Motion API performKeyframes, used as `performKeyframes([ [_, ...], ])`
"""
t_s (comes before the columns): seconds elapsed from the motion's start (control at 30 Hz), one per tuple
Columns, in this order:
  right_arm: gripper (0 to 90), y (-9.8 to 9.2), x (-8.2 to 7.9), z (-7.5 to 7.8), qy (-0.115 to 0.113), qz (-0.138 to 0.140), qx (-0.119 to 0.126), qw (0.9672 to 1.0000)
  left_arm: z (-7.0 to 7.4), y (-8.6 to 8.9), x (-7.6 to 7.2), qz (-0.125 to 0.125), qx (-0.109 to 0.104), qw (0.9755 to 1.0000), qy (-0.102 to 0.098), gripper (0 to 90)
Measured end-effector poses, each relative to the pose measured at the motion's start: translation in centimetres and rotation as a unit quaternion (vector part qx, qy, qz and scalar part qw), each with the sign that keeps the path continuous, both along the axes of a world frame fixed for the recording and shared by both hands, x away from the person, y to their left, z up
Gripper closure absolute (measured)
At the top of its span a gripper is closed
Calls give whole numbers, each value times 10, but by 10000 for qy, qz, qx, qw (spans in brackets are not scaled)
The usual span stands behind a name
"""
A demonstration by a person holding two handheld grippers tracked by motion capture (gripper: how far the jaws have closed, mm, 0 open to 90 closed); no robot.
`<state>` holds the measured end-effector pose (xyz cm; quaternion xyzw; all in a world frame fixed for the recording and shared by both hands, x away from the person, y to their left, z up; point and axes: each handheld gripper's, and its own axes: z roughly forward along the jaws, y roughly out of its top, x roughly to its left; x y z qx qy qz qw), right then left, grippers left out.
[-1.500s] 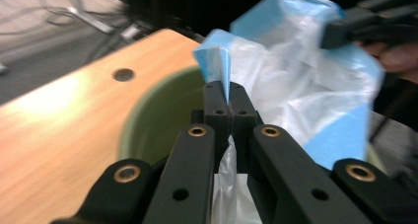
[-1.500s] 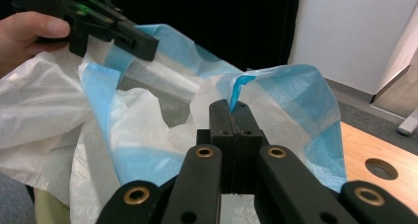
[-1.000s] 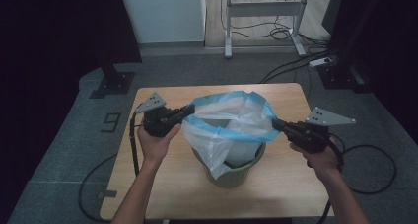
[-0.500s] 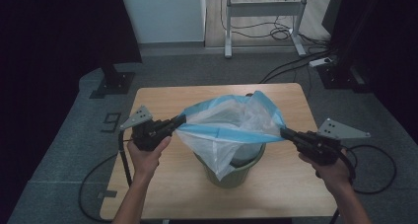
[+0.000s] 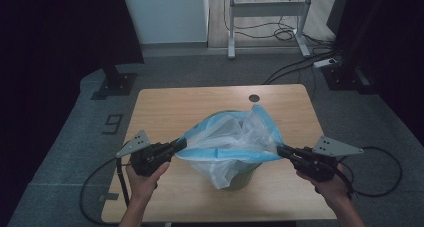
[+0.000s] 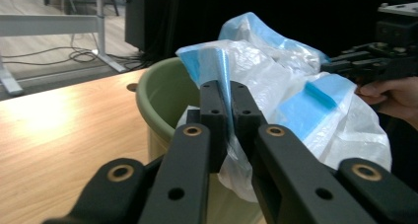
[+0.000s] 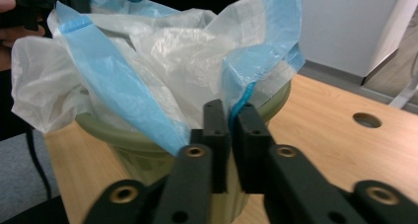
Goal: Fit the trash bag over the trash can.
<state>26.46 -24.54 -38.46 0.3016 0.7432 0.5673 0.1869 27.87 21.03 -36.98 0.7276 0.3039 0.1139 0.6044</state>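
Blue-banded clear plastic bag (image 5: pixel 235 142) stretched wide over green bin (image 5: pixel 239 179) on wooden tabletop (image 5: pixel 190 104), near front edge. Left gripper (image 5: pixel 179 145) at bag's left side, jaws clamped nearly closed on blue hem, plastic pinched between the 2 pads (image 6: pixel 213 110). Right gripper (image 5: pixel 281 150) at bag's right side, jaws likewise pressed together on blue hem fold. Bag mouth pulled taut between both grippers, bottom hanging inside bin.
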Motion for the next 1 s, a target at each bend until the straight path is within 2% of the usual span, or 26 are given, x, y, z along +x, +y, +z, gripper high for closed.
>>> performKeyframes([
  [0.17, 630, 2, 5, 3, 86, 63, 48, 9999, 3, -4, 0, -190, 38, 9998, -108, 892],
  [0.33, 567, 5, 16, 17, 231, 126, 235, 9994, 4, -8, 0, -282, 84, 9994, -178, 900],
  [0.37, 593, 6, 20, 19, 288, 167, 285, 9990, 4, -9, 1, -292, 98, 9993, -197, 900],
  [0.4, 657, 7, 22, 21, 308, 202, 332, 9988, 5, -10, 1, -298, 108, 9993, -204, 900],
  [0.5, 877, 13, 30, 28, 229, 189, 194, 9994, 8, -9, 5, -99, 73, 9995, -285, 900],
  [0.57, 883, 15, 32, 30, 204, 104, 133, 9996, 9, -8, 8, -16, 49, 9995, -302, 900],
  [0.6, 887, 18, 38, 33, 85, -105, -24, 9999, 11, -7, 13, 181, 64, 9992, -352, 900],
  [0.63, 887, 19, 39, 35, 48, -190, -64, 9998, 12, -7, 15, 240, 41, 9991, -354, 900],
  [0.83, 888, 19, 49, 54, -272, -457, -75, 9986, 23, -2, 25, 581, -52, 9971, -488, 900],
  [0.93, 888, 17, 52, 64, -435, -556, -92, 9975, 29, 3, 27, 651, -122, 9963, -539, 900],
  [1.0, 888, 13, 52, 67, -479, -606, -18, 9970, 31, 7, 26, 688, -155, 9959, -568, 900],
])
